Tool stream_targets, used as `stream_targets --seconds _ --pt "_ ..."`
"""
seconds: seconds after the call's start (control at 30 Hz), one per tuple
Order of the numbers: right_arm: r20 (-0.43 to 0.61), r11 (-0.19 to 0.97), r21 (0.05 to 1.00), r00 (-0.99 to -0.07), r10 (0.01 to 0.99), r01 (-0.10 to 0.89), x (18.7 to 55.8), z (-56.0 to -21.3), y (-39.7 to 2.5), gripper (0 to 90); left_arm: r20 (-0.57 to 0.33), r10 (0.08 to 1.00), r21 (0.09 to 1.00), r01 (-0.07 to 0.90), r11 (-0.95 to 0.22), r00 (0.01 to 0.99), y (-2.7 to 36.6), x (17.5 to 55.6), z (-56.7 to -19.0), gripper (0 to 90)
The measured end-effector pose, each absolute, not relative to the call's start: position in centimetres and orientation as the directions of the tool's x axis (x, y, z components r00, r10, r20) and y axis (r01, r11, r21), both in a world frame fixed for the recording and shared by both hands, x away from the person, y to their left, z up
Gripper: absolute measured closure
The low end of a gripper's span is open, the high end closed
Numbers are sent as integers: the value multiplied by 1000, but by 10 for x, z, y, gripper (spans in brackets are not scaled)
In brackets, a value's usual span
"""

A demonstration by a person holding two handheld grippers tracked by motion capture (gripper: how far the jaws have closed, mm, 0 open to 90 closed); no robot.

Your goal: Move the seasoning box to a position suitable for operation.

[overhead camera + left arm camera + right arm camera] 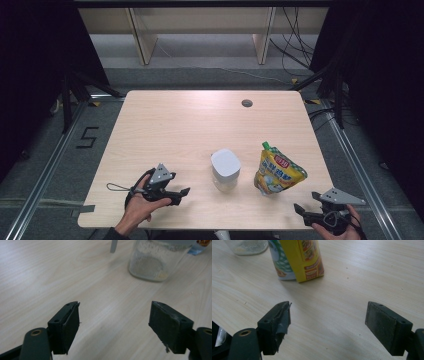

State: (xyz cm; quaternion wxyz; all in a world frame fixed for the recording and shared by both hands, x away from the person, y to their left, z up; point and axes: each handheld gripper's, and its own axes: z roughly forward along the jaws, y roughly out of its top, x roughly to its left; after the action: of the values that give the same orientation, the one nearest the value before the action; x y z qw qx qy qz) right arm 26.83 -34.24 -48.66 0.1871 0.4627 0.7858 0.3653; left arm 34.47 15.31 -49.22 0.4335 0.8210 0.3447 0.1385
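Note:
A clear glass jar (225,170) with a white square lid stands near the table's front middle; its lower part appears in the left gripper view (153,263) and its base in the right gripper view (247,247). A yellow spouted pouch (276,171) with a green cap stands just right of the jar, and its bottom (299,260) rests on the wood. My left gripper (184,194) is open, low over the table left of the jar, nothing between its jaws (115,325). My right gripper (300,210) is open at the front right edge, below the pouch (328,326).
The wooden table (190,125) has a round cable hole (246,103) at the back right. Beyond it stand wooden shelf legs (145,42) and loose cables (295,45) on the floor. A "5" marking (88,137) lies on the floor at left.

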Motion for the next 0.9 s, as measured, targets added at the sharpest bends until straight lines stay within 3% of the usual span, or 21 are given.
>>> stream_targets --seconds 0.07,0.1,0.33,0.53,0.9 --pt "50 301 744 -498 866 596 268 -486 -343 215 -83 691 824 440 -358 718 149 350 -491 265" --pt "74 264 750 -474 877 606 267 -488 -340 217 -35 678 820 409 -400 734 146 357 -487 279" --pt "44 288 751 -480 876 594 268 -487 -343 220 -8 663 831 374 -413 749 133 372 -485 323" --pt "48 284 750 -477 877 597 269 -487 -343 220 -9 646 847 350 -401 763 118 390 -486 463" --pt "66 262 743 -456 887 616 268 -488 -344 221 24 587 864 279 -419 809 91 415 -493 624"
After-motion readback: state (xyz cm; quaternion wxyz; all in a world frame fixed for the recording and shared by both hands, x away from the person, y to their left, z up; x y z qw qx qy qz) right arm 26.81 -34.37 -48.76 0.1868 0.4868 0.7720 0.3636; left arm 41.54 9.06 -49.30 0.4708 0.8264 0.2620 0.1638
